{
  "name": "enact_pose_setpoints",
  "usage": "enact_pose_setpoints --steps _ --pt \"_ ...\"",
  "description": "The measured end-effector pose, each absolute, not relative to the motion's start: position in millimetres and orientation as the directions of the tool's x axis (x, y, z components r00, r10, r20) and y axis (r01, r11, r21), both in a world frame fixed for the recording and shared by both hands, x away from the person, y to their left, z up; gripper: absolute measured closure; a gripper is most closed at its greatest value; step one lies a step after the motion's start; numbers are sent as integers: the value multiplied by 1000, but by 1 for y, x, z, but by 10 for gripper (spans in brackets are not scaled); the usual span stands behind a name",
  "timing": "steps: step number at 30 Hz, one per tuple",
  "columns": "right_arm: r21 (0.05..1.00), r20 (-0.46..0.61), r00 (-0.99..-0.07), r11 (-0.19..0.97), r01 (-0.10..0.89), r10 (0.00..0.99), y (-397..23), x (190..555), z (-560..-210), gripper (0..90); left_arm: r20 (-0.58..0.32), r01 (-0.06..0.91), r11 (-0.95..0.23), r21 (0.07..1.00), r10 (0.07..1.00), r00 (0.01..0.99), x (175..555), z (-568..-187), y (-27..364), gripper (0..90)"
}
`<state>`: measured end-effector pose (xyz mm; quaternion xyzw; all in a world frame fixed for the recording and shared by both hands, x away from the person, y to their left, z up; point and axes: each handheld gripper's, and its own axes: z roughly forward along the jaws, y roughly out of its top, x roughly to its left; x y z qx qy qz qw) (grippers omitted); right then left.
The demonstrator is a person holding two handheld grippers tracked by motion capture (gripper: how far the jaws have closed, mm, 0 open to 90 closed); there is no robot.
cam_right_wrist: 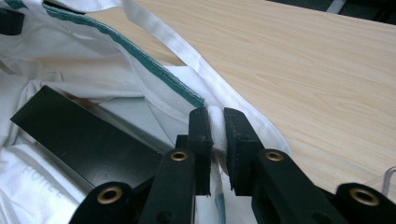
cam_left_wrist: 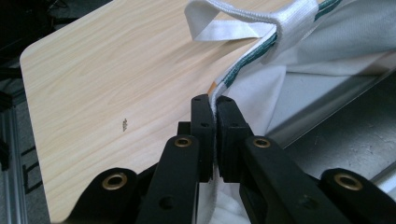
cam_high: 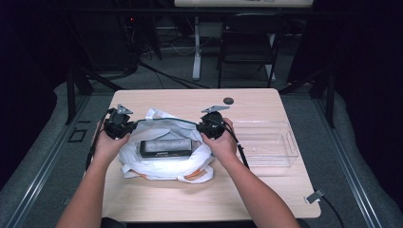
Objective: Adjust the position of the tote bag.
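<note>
1. Both hands are in over the near half of the wooden table [cam_high: 247, 102], and between them lies a white cloth bag [cam_high: 164, 164] with its mouth pulled wide.
2. The left gripper [cam_high: 124, 127] is at the bag's left rim. In the left gripper view its black jaws are pinched tight on the hem [cam_left_wrist: 215, 100], right where the green-striped edge runs down between the pads.
3. The right gripper [cam_high: 205, 127] has the opposite rim. In the right gripper view its jaws are clamped on a bunched fold of white fabric [cam_right_wrist: 215, 122], just past the end of the green trim [cam_right_wrist: 154, 65].
4. The rim between the two grippers is stretched into a taut line across the top of the bag.
5. Down inside the bag lies a dark, flat rectangular box [cam_high: 165, 147], lengthwise, with a lighter grey top face and a small label on its near side.
6. A white handle loop [cam_left_wrist: 243, 21] flops onto the wood beyond the left gripper.
7. Orange trim [cam_high: 194, 175] shows along the bag's near edge.
8. A clear plastic bin [cam_high: 271, 142] sits just right of the right hand, on the table.
9. A small dark round disc [cam_high: 228, 100] rests near the far edge.
</note>
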<state>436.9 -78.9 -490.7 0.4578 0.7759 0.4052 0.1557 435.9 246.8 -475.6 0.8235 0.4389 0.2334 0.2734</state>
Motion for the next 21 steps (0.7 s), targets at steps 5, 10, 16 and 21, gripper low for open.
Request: enact_pose_setpoints --steps 5,10,16,21 --pt "765 132 -526 251 593 840 -78 439 -493 820 144 602 -464 650 853 502 440 -479 246 874" --pt "762 135 -526 251 597 840 -78 439 -493 820 134 609 -451 653 860 493 443 -481 246 873" --pt "761 137 -523 248 599 841 -76 441 -494 821 122 620 -440 650 865 486 447 -484 247 873" --pt "758 139 -522 248 603 841 -76 441 -495 820 115 623 -439 648 864 489 448 -485 247 873"
